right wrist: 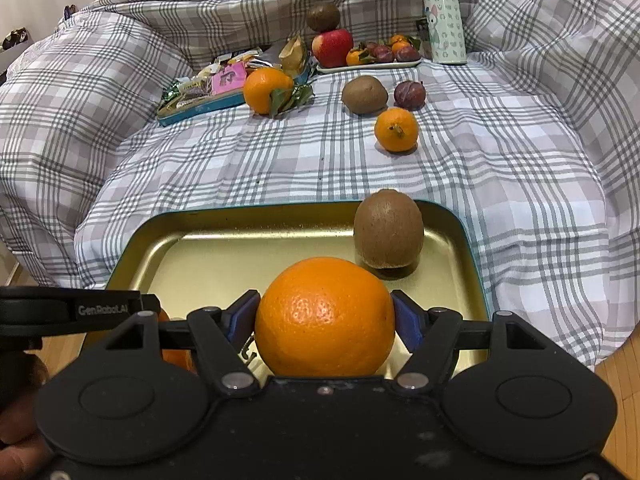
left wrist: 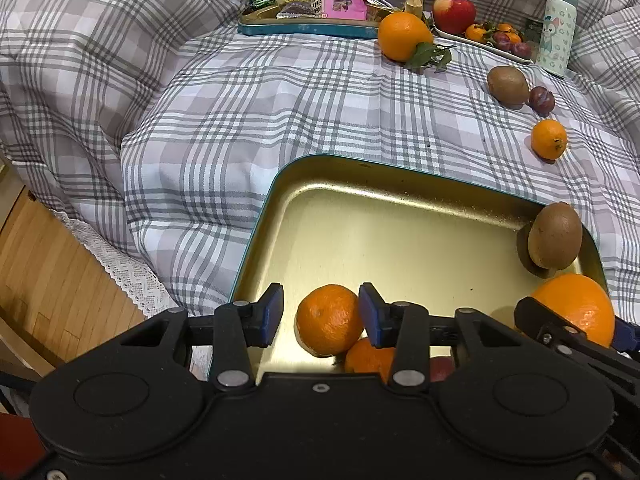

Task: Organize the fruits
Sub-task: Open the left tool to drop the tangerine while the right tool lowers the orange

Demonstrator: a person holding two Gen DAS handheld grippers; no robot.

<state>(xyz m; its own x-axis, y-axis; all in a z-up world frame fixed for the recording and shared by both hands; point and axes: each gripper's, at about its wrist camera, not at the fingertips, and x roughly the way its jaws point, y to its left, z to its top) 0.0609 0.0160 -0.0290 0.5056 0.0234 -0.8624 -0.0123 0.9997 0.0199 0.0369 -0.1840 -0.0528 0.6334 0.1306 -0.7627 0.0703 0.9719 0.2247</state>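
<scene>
A gold tin tray with a teal rim lies on the plaid blanket; it also shows in the right wrist view. My left gripper is open around a mandarin that rests in the tray, with a gap at the left pad. A second mandarin lies just behind it. My right gripper is shut on a large orange, held over the tray; it also shows in the left wrist view. A kiwi stands in the tray's far right corner.
On the blanket beyond the tray lie a mandarin, a kiwi, a plum and a leafy orange. A snack tin, a white plate with an apple, and a bottle stand at the back.
</scene>
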